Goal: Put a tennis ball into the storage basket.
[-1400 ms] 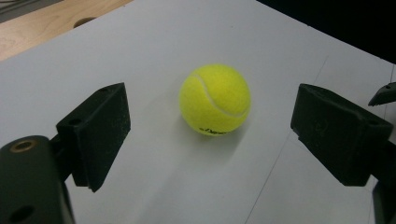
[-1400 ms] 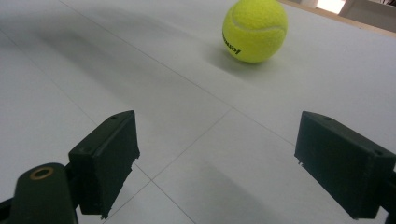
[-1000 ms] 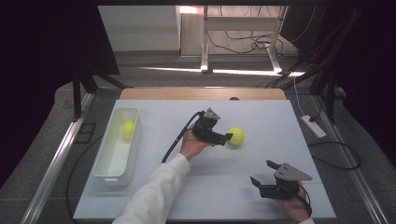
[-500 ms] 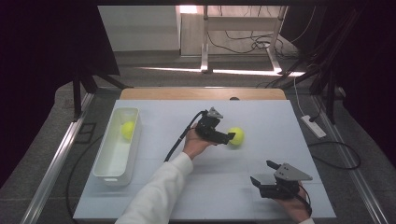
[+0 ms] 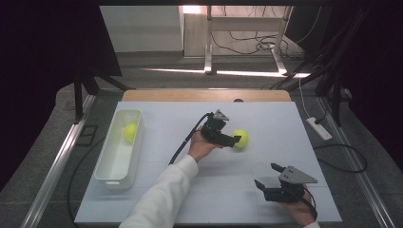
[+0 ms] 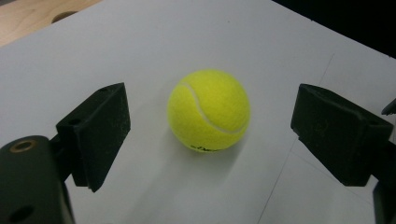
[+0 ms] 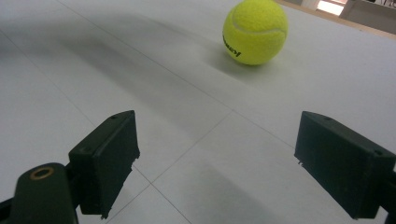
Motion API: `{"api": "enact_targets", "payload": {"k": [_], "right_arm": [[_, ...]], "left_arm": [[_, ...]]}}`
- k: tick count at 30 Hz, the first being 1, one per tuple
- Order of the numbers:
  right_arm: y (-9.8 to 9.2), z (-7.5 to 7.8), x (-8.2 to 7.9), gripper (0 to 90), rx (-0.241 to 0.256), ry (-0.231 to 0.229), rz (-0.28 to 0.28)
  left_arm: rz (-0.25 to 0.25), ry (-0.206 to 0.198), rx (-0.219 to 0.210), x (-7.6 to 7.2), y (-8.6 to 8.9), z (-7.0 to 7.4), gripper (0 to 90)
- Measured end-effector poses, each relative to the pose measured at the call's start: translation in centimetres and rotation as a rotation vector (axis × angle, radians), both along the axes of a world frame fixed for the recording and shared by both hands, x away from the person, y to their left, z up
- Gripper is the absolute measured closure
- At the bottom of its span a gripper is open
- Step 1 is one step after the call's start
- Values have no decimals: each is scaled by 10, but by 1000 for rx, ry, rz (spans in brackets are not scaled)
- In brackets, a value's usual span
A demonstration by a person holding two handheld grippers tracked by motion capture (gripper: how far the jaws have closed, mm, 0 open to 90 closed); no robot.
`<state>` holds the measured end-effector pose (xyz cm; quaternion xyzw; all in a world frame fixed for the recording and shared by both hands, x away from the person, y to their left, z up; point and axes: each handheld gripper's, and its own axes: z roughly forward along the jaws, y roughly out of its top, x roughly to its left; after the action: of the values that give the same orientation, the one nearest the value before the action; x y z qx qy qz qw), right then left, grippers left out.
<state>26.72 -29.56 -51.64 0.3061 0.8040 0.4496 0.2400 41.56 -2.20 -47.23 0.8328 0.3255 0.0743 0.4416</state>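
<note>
A yellow-green tennis ball [image 6: 208,110] is sitting on the white tabletop between the spread jaws of the left gripper [image 6: 210,126] — touching neither, its white seam curving across the top, dark lettering showing low — well ahead of the right gripper [image 7: 224,163].

The high view was dim around its edges, with near-black areas at 9 and 3 o'clock, while the white counter [image 5: 266,123] was evenly and moderately lit. A bright patch glared at 12 o'clock, and a strip of light lay on the floor beyond the counter. In the left gripper view the tennis ball [image 6: 208,110] was sharp and cast a soft shadow toward 5 o'clock; the near claw parts were slightly soft. In the right gripper view broad, diffuse shadows crossed the counter, and the far corner at 1 o'clock was overexposed.
</note>
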Motion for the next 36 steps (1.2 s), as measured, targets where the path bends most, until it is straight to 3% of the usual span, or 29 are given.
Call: {"api": "enact_targets", "payload": {"k": [17, 36], "right_arm": [[0, 0, 0, 131, -1, 5, 1], [-1, -1, 0, 131, 0, 7, 0]], "left_arm": [[-28, 11, 18, 4, -11, -10, 107], [-43, 52, 35, 14, -23, -26, 84]]}}
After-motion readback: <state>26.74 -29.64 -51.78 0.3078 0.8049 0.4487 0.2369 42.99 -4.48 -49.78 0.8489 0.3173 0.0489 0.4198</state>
